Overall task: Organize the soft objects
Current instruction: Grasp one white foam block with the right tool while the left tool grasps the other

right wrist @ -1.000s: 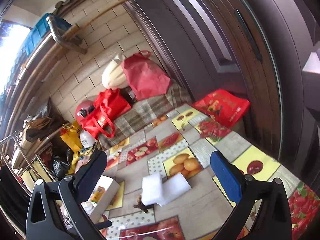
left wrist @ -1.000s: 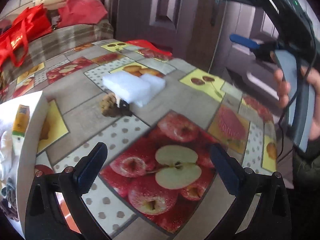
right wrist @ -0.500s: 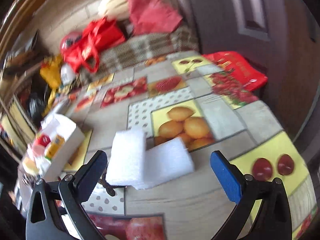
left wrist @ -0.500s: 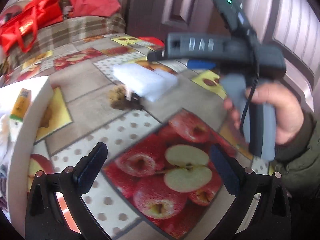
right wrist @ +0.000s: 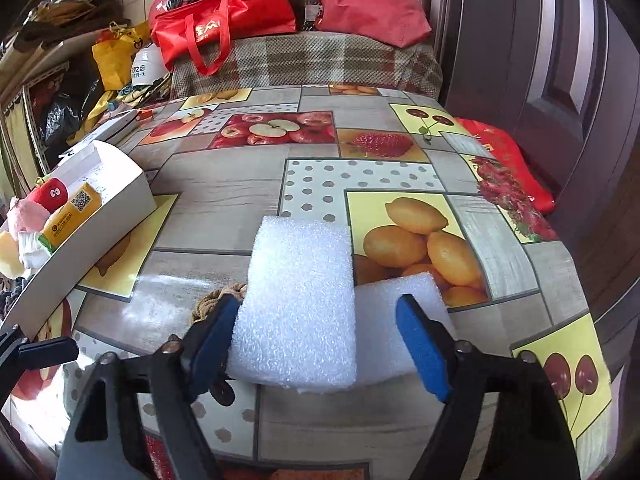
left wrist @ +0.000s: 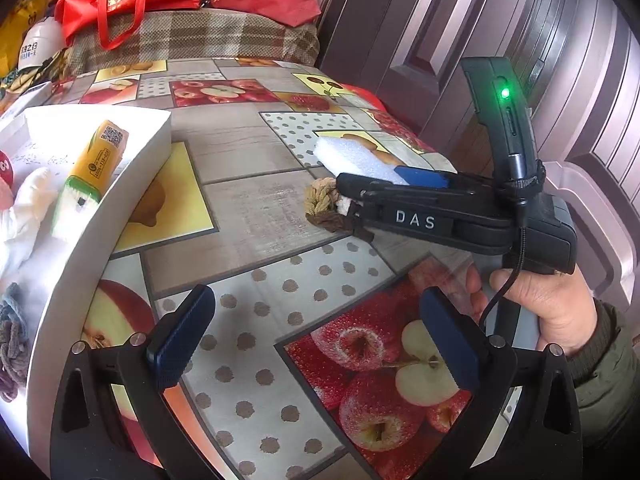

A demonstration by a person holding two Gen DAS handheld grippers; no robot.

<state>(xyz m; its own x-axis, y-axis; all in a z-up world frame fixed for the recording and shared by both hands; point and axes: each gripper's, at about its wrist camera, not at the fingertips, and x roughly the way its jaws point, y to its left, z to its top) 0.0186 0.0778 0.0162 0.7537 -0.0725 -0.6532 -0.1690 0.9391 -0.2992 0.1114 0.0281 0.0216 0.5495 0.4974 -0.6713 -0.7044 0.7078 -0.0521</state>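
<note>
Foam at the middle of the fruit-print tablecloth (left wrist: pixel 248 152): a white foam block (right wrist: pixel 300 300) lying partly over a second foam piece (right wrist: pixel 416 292), with a knotted rope toy (right wrist: pixel 212 300) just beside them on the left.

From the right wrist: right gripper (right wrist: pixel 316 312) pointed down at the stack, jaws just closing in, upper block between them. Left pad against the block's edge, right pad apart from it, in front of the lower piece; not yet clamped.

From the left wrist: same right gripper (left wrist: pixel 372 178) seen side-on, held by a hand (left wrist: pixel 552 304) in a green sleeve, tips over the foam block (left wrist: pixel 352 158) and the rope toy (left wrist: pixel 320 200). Gap between the pads hard to judge from this side. Left gripper (left wrist: pixel 316 304) spread wide over the apple print, nothing between the pads.

White box (left wrist: pixel 132 184) at the left with a yellow pack (left wrist: pixel 100 152) inside; a red plush toy (right wrist: pixel 52 190) also in the white box (right wrist: pixel 100 220), clear only from the right wrist.
</note>
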